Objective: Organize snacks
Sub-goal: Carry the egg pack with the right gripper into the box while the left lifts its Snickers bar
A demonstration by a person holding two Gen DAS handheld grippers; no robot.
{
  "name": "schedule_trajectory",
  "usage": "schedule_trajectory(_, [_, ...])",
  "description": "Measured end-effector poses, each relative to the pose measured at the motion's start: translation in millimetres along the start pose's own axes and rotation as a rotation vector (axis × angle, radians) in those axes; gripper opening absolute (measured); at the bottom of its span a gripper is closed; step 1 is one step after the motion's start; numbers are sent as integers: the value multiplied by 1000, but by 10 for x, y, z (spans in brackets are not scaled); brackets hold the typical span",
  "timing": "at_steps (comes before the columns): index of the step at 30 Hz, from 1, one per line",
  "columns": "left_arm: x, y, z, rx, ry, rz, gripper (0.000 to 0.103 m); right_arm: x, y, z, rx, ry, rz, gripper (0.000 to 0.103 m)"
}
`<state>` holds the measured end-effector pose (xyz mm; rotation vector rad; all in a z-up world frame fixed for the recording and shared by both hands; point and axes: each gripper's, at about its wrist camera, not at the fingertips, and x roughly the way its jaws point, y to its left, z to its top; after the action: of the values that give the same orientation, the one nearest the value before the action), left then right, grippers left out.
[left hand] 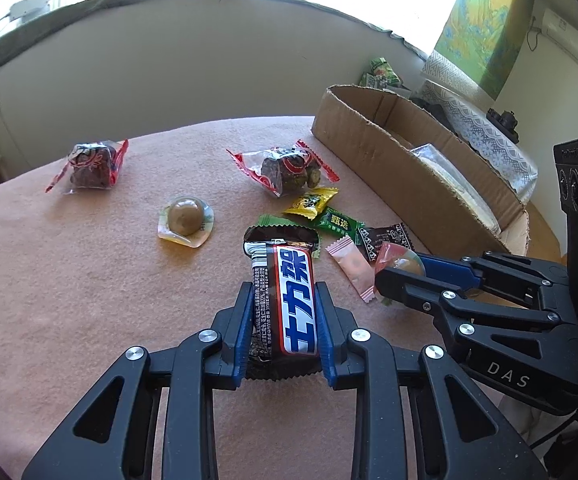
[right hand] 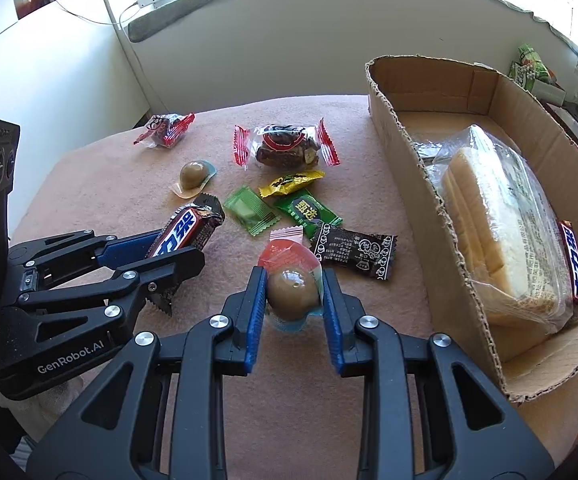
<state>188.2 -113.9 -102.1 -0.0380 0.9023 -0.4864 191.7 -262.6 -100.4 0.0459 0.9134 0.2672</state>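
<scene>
A brown chocolate bar [left hand: 295, 280] with a red, white and blue label lies lengthwise between the blue pads of my left gripper [left hand: 283, 292], which is shut on it just above the peach cloth. The right wrist view shows the same bar [right hand: 187, 232] in that gripper [right hand: 177, 256]. My right gripper [right hand: 295, 280] is shut on a packed brown egg [right hand: 289, 292] in a clear cup with a red film. It shows in the left wrist view too [left hand: 401, 276]. The cardboard box [right hand: 401, 140] stands to the right of both grippers.
Inside the box lie a bagged loaf of bread [right hand: 501, 232] and another chocolate bar [right hand: 575, 264]. On the cloth [right hand: 109, 184] lie a second packed egg [right hand: 193, 174], two red-ended nut packs [right hand: 285, 148] [right hand: 167, 128] and several small wrapped candies [right hand: 309, 212].
</scene>
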Motion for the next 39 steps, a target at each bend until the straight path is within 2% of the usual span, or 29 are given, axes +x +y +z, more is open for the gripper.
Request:
schedule_trajectory(14, [-337,-185,165,23,-106,3,27,-461,-12,91,-20,-91,-2,28])
schedule_trajectory(23, [-381,-333,341,45,-150,-15,27,-737,-78,215,-31,-151,-26,28])
schedule_trajectory(32, [-253,-465,536,58,-159,-33,27,-830,-355,312,2,-177,-60,28])
schedule_trajectory(39, [-81,-608,711,68,-142,-59,27,-836,-757,400,62,-188,-92,28])
